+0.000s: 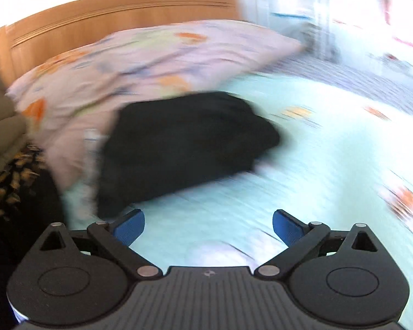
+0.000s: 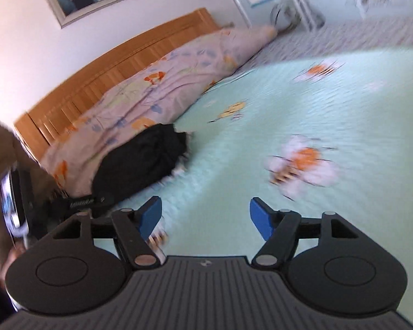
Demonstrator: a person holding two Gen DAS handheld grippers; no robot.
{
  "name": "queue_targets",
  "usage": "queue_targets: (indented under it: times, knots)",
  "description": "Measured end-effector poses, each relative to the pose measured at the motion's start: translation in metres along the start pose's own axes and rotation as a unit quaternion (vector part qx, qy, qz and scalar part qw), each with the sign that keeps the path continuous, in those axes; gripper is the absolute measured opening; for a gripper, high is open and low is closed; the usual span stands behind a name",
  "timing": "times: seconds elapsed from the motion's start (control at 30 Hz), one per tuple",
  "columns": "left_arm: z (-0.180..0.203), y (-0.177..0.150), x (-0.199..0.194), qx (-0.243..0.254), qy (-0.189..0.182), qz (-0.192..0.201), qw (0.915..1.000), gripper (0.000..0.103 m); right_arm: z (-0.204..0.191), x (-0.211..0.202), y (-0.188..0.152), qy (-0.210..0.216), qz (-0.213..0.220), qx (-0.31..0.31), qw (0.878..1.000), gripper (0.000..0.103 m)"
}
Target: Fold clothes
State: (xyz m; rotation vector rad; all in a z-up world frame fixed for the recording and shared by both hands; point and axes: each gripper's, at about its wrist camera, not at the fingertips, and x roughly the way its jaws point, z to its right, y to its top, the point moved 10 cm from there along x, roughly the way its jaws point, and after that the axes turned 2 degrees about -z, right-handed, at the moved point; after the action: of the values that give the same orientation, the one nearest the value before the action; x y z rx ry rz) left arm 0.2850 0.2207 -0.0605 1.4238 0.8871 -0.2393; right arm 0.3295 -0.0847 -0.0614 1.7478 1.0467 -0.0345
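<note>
Pale mint-green bedsheet with scattered orange-and-white flower prints (image 2: 303,115) covers the bed on which everything lies, with a light wooden headboard (image 2: 102,74) along its far edge and a rumpled pink floral quilt (image 2: 157,93) heaped against that headboard. The task's thing, a black bundled garment of soft fabric (image 1: 184,145), is found on the sheet at the foot of the quilt, its far side touching the quilt and its near side on bare sheet, close to the bed's left edge. In the left wrist view the left gripper (image 1: 208,227) is seen with its blue pads spread wide and nothing between them; the garment lies ahead of it and to the left, just beyond the left pad. In the right wrist view the right gripper (image 2: 205,217) is likewise seen with pads apart and empty, and the same bundle (image 2: 143,162) is placed farther off, ahead and well to the left (so the left hand is judged the nearer). The bundle's long axis is read as running roughly parallel to the headboard edge, with the thicker, rounder end towards the bed's middle; no collar, sleeve or hem can be made out through the motion blur, so which way the garment points cannot be told. It is judged to be still unfolded, and a reach to the left is called for.
</note>
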Motion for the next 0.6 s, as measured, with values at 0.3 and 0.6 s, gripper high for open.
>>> queue_targets:
  times: [0.3, 0.6]
  knots:
    - [0.177, -0.07, -0.134, 0.087, -0.117, 0.007, 0.9892, 0.102, 0.067, -0.185, -0.087, -0.177, 0.045, -0.016, 0.983, 0.084]
    - [0.254, -0.114, -0.245, 0.173, -0.119, 0.05, 0.9763, 0.102, 0.094, -0.284, -0.121, -0.2, 0.098, 0.02, 0.975, 0.085]
